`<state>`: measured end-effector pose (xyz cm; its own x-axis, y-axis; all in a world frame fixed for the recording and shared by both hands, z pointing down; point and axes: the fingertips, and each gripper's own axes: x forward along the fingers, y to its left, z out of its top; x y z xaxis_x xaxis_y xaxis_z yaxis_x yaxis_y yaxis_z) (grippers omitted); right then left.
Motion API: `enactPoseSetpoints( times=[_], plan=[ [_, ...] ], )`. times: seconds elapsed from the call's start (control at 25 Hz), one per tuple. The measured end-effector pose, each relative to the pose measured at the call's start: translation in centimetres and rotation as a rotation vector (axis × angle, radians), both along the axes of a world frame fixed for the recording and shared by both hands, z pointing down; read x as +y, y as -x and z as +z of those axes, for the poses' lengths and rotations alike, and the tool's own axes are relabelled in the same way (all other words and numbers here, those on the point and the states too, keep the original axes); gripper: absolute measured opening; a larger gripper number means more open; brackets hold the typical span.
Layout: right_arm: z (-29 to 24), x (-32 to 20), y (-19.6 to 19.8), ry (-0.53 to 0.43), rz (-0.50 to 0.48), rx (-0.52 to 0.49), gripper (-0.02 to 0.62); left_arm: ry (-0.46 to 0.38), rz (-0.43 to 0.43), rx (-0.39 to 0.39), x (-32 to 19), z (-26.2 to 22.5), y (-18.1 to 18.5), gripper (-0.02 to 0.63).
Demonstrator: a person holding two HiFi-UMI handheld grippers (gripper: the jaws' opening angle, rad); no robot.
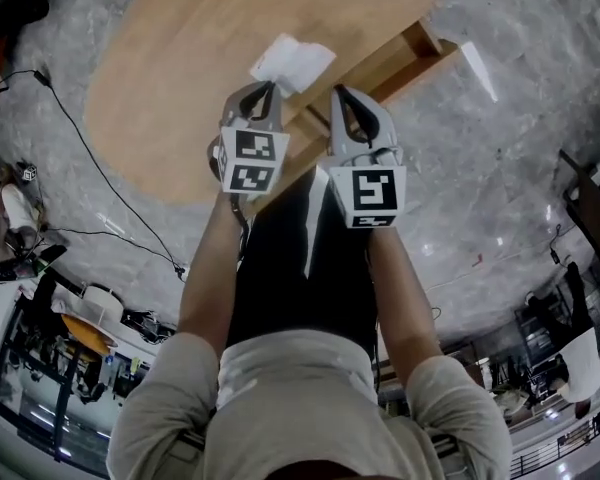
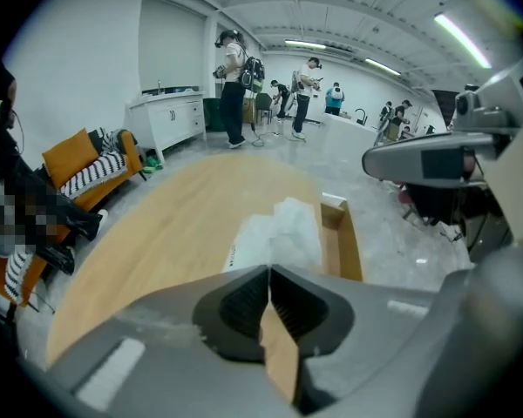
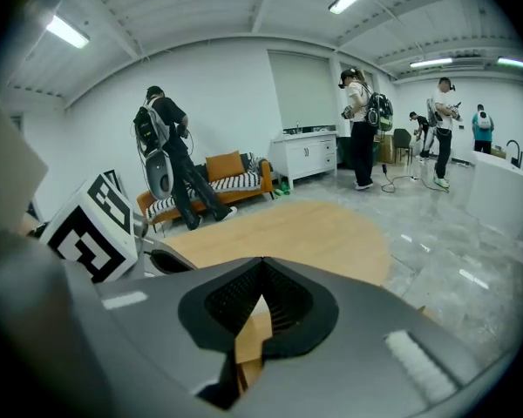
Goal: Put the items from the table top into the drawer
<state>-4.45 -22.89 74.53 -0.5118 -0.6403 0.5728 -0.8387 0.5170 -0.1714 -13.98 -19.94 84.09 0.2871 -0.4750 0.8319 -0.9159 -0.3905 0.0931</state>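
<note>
1. The left claw [image 2: 269, 273] is pressed together on nothing, and so is the right claw [image 3: 261, 264]. Both hang above the counter [image 1: 180, 88].
2. Ahead of the left claw, a white bag [image 2: 275, 233] lies near the counter's edge, untouched.
3. Just beside it the drawer [image 2: 341, 238] stands open, and the part in view looks bare. The bag is not yet stowed, so the job looks barely begun.

So the rounded light-wood table top [image 1: 180, 88] stands on grey marble floor [image 1: 500, 188], crumpled white plastic bag [image 1: 292, 63] lying near its edge.
</note>
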Motion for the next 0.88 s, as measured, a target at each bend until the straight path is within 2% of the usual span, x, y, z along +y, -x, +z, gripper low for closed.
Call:
enactPoseSetpoints(
  times=[0.44,0.68,0.88],
  plan=[
    [0.1,-0.3,-7.5,0.0,0.137,-0.009,0.006,-0.006,0.166,0.035,-1.3,-1.4,-10.1,0.029],
    [0.3,0.0,-12.1,0.003,0.195,-0.003,0.006,0.022,0.201,0.033,-1.0,-0.7,-14.4,0.029],
    [1.1,0.0,-16.3,0.016,0.228,0.0,0.006,0.045,0.197,0.023,-1.5,0.4,-17.0,0.029]
  ],
)
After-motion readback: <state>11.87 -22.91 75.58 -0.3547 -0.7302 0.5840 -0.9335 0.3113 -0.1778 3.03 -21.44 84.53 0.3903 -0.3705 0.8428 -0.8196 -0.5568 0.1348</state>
